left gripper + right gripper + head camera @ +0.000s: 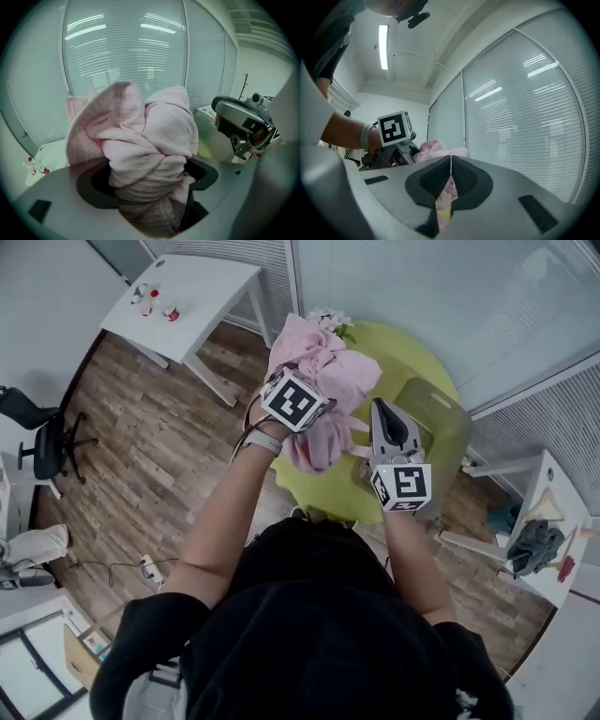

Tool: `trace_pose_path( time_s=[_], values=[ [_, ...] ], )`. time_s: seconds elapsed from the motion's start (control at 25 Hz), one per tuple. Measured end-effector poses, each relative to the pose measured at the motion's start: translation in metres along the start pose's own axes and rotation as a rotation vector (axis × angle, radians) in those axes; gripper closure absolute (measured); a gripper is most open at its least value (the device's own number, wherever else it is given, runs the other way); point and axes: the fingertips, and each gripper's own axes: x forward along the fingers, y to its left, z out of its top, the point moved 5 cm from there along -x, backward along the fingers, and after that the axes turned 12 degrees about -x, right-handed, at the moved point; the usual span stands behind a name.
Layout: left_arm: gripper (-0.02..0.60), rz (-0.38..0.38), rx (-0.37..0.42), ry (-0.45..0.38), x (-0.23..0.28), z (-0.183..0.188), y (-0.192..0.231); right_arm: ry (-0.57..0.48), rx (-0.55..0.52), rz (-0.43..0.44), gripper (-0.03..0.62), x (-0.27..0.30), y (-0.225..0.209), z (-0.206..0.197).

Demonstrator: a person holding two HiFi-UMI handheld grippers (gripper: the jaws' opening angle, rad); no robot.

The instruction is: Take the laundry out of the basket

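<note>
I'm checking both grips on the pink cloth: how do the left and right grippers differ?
The left gripper has its jaws wide apart, the right gripper nearly together. The left clamps a thick bunch of the pink cloth, the right pinches only a thin edge. Both hold that cloth over the green table.
</note>
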Motion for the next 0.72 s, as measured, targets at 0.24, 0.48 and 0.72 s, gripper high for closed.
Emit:
trace_pose_path(
  time_s=[0.24, 0.48, 0.72],
  values=[
    [0.161, -0.004, -0.025, 0.010, 0.008, -0.016, 0.021, 0.025, 0.059, -0.003, 0.569, 0.018, 0.004, -0.016],
    [0.161, -0.080, 0.028, 0.053, 0.025, -0.026, 0.054, 0.077, 0.083, -0.070, 0.569, 0.042, 0.021, -0.026],
    [0.161, -0.157, 0.109, 0.111, 0.047, -0.039, 0.101, 0.133, 0.093, -0.172, 0.569, 0.077, 0.044, -0.032]
  ],
)
